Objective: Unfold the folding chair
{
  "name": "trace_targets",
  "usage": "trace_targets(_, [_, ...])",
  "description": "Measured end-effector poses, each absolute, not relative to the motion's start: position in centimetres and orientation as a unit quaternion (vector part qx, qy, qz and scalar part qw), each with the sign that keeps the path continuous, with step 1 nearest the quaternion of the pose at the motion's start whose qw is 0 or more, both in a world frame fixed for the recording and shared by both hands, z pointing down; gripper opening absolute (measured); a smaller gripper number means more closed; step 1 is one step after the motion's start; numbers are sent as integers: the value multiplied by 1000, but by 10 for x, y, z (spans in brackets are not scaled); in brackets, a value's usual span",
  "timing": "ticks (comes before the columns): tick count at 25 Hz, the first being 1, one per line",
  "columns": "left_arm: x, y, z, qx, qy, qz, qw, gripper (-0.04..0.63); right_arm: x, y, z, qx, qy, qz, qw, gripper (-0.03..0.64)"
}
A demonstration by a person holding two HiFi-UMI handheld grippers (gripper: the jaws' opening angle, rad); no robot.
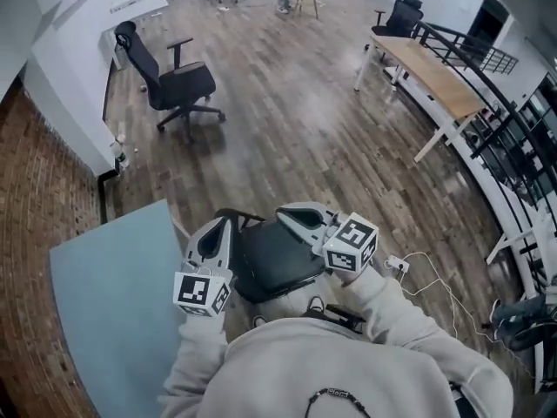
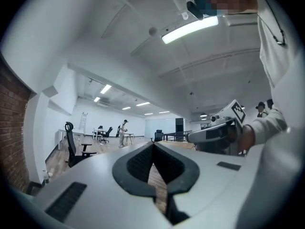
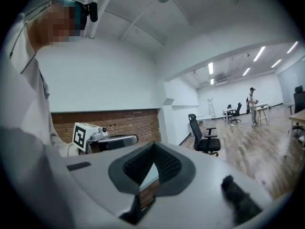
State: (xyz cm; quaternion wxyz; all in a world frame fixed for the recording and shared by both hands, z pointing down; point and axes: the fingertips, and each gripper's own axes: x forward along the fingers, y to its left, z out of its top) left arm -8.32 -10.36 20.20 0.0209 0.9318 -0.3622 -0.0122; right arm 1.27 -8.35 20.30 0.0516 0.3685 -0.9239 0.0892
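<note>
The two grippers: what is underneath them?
Below the left gripper and right gripper is a black chair seat over the wooden floor. Its legs and near edge are covered by the grippers and the person's grey top.

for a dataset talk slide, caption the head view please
Left gripper and right gripper, fingers shut and empty, held over a black chair seat in a wood-floored office.

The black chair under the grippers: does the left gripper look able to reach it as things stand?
Probably yes. The black chair sits just below the left gripper in the head view, with nothing between them. But the gripper is shut and would have to open first.
</note>
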Motion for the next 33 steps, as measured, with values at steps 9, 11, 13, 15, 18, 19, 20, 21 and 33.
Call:
trace_targets(9, [-98, -68, 162, 935, -353, -34, -7, 6, 3, -53, 160, 420, -902, 85, 48, 8])
trace_targets(11, [-105, -66, 164, 933, -358, -39, -3, 6, 1, -49, 158, 423, -901, 83, 46, 8])
trace_targets(13, [-112, -64, 165, 931, -362, -44, 2, 6, -4, -44, 155, 420, -902, 84, 43, 8])
trace_targets(15, [-118, -61, 161, 930, -365, -48, -2, 6, -8, -41, 153, 417, -904, 86, 40, 8])
trace_targets(18, [-123, -57, 154, 928, -370, -52, -7, 6, -11, -39, 148, 413, -906, 87, 39, 8])
trace_targets(19, [-125, -54, 154, 927, -371, -51, -8, 6, -13, -36, 147, 411, -906, 87, 40, 8])
trace_targets(20, [-126, -51, 155, 927, -371, -50, -8, 6, -14, -34, 148, 411, -907, 87, 41, 8])
trace_targets(21, [-128, -48, 156, 927, -372, -51, -8, 6, -15, -33, 148, 410, -907, 85, 42, 8])
trace_targets(33, [-124, -35, 149, 936, -348, -54, -8, 6, -21, -25, 152, 405, -907, 106, 48, 6])
